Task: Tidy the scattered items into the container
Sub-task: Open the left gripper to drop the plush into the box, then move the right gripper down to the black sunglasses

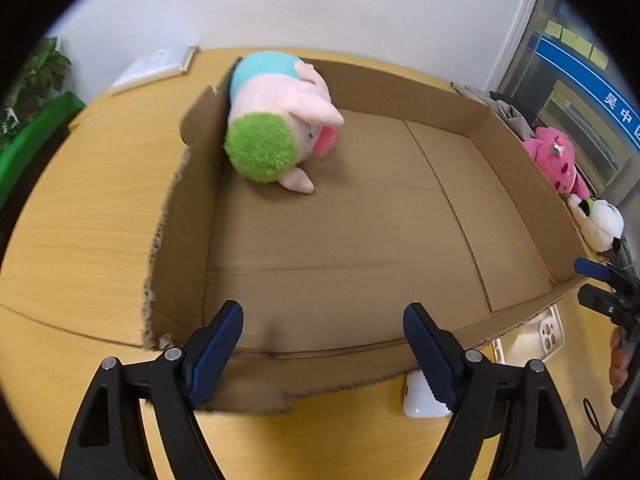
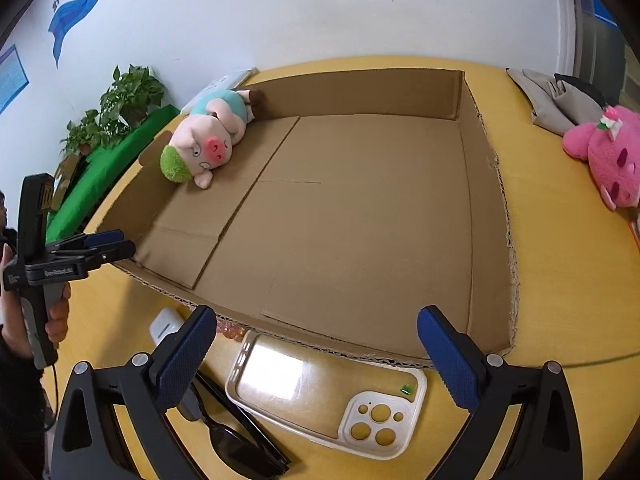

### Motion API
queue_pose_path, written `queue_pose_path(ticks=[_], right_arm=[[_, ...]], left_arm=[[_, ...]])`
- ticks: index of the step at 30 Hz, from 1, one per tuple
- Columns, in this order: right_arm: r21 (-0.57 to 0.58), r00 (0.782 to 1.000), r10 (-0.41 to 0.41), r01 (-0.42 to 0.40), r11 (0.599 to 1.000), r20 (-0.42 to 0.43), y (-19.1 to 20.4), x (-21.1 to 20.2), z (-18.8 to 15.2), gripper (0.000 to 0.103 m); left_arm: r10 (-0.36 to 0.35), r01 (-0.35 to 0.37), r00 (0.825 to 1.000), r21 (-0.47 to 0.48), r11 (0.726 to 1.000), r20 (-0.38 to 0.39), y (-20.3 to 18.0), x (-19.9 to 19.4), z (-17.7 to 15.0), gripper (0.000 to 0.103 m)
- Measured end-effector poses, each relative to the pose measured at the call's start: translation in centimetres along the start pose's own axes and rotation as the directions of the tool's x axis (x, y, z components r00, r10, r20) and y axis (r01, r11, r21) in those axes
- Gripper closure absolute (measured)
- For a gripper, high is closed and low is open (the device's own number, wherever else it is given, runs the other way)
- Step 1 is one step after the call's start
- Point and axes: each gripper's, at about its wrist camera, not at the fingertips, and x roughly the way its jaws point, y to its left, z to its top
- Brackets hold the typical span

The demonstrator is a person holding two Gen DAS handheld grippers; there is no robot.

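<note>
A shallow cardboard box (image 1: 520,168) (image 2: 484,208) lies on the wooden table. A pig plush with a green cap (image 1: 276,120) (image 2: 208,140) rests in its far left corner. My left gripper (image 1: 324,356) hovers open and empty over the box's near wall. My right gripper (image 2: 320,360) is open and empty above a clear phone case (image 2: 320,392) (image 1: 548,332) in front of the box. Black sunglasses (image 2: 236,436) and a white earbud case (image 2: 164,326) (image 1: 420,400) lie beside it. A pink plush (image 1: 556,160) (image 2: 612,152) and a white plush (image 1: 600,220) lie outside the box's right wall.
A white packet (image 1: 156,66) lies at the table's far edge. Grey cloth bags (image 2: 560,96) sit at the back right. A green stand with a potted plant (image 2: 120,100) stands left of the table. A person's hand (image 2: 56,320) holds the left gripper's handle.
</note>
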Motion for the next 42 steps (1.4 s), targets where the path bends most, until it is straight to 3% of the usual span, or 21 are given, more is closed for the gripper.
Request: queue_pose_path(ticks=[4,9,12,15,20,27,32,36,42], right_arm=[[-0.026,0.996,-0.032,0.034,0.999,0.079,0.5,-2.0,0.4,0.000],[-0.080,0.977,-0.091,0.108,0.991,0.193,3.4,-4.6,-0.1,0.000],[-0.099,0.964,-0.113,0.140,0.985,0.241,5.3,-5.5,-0.6,0.000],[-0.106,0.960,-0.112,0.143,0.984,0.257,6.6,-5.5,-0.7,0.000],[-0.134,0.962,-0.110,0.147,0.980,0.251,7.6,-4.6,-0.5,0.000],[-0.106,0.969,-0.084,0.111,0.988,0.234,6.3,-3.4,-0.8,0.000],[-0.139,0.987,-0.011,0.033,0.990,0.160,5.2,-1.2,-3.2,0.000],[-0.162,0.997,0.014,-0.001,0.987,0.078,5.3,1.6,-5.1,0.001],[-0.194,0.999,0.050,-0.045,0.980,0.019,6.5,4.2,-6.0,0.017]], left_arm=[[-0.020,0.016,0.996,0.044,0.999,0.091,-2.2,-4.1,-1.2,0.020],[-0.059,0.036,0.967,0.095,0.995,0.246,-6.4,-9.5,-3.5,0.017],[-0.053,0.022,0.951,0.104,0.994,0.305,-8.7,-11.0,-4.6,0.016],[-0.031,-0.004,0.948,0.107,0.994,0.317,-10.1,-11.2,-5.2,0.016],[-0.051,0.017,0.952,0.116,0.993,0.303,-11.0,-10.8,-5.7,0.016],[-0.090,0.071,0.966,0.084,0.994,0.243,-10.4,-9.7,-6.9,0.016],[-0.138,0.132,0.978,0.051,0.990,0.158,-9.9,-7.9,-8.1,0.016],[-0.197,0.199,0.977,-0.016,0.980,0.085,-9.6,-5.7,-8.5,0.016],[-0.250,0.250,0.968,-0.084,0.965,0.012,-9.6,-2.6,-8.5,0.018]])
